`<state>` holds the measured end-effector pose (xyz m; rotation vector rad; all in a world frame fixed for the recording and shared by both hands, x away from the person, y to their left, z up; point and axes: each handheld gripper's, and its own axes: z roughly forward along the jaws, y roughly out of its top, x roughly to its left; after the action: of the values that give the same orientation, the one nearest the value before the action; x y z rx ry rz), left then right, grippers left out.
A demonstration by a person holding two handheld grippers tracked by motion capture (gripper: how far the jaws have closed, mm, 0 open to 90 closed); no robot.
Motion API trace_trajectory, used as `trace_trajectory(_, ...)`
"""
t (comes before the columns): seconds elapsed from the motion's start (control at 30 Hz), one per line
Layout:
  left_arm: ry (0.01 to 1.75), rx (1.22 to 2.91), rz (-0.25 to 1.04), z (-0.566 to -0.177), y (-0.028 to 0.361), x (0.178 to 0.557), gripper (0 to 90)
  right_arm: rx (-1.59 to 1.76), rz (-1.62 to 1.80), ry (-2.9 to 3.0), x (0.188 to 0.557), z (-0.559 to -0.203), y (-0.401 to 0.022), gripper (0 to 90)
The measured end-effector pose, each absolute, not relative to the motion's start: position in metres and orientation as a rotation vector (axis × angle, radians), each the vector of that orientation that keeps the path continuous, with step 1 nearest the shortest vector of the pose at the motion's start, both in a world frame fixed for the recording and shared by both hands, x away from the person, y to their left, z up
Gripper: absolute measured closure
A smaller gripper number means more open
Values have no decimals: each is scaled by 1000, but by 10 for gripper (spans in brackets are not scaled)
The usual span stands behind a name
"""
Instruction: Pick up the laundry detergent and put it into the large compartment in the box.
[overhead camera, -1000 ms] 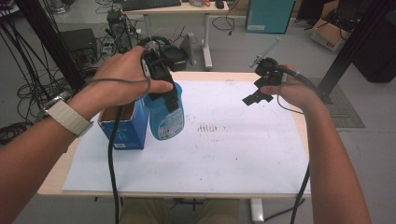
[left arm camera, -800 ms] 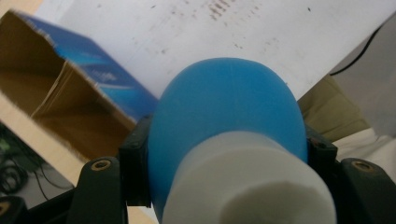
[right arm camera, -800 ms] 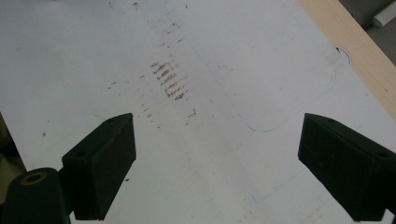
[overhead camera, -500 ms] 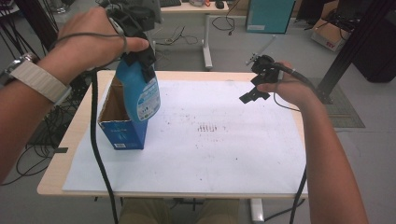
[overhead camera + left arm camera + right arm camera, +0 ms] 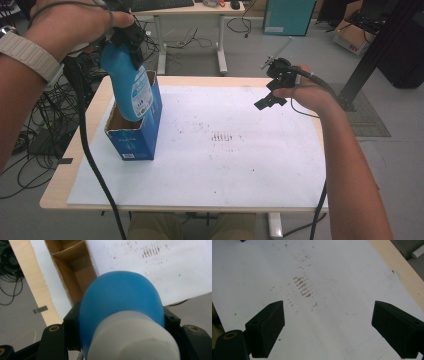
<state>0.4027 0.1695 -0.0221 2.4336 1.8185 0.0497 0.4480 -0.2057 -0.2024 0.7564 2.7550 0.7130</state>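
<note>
A blue bottle (image 5: 131, 87) with a white cap hangs tilted over an open blue cardboard box (image 5: 137, 142) at the table's left, its bottom end at the box's mouth. My left gripper (image 5: 127, 42) is shut on the bottle's upper part. In the left gripper view the bottle (image 5: 120, 295) sits between the jaws of the left gripper (image 5: 122, 322), above the box's brown inside (image 5: 72, 267). My right gripper (image 5: 272, 95) hovers above the table's far right, open with nothing in it. In the right gripper view the right gripper (image 5: 328, 325) looks down on the white sheet.
A smudged white sheet (image 5: 225, 160) covers most of the wooden table (image 5: 55, 195). Cables trail from both grippers over the table's front edge. Desks, cables and boxes stand on the floor beyond the table.
My left hand has lifted the bottle from beside the box's right side, up and to the left, over the box's open top. The right gripper has stayed in place.
</note>
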Motion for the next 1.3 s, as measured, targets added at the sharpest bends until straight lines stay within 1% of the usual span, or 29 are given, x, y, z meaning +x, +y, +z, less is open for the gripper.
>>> trace_trajectory(0.4,1969,2300,58,-24,197,417,377,743,717,2755,447,-202,-205,112)
trace_trajectory(0.63,2022,2263,76,-28,205,423,377,742,712,2755,447,-202,-205,112)
trace_trajectory(0.83,2049,2230,79,-34,211,430,377,734,709,2759,447,-203,-203,112)
trace_trajectory(1.3,2073,2170,153,-52,224,440,377,737,706,2760,448,-203,-202,112)
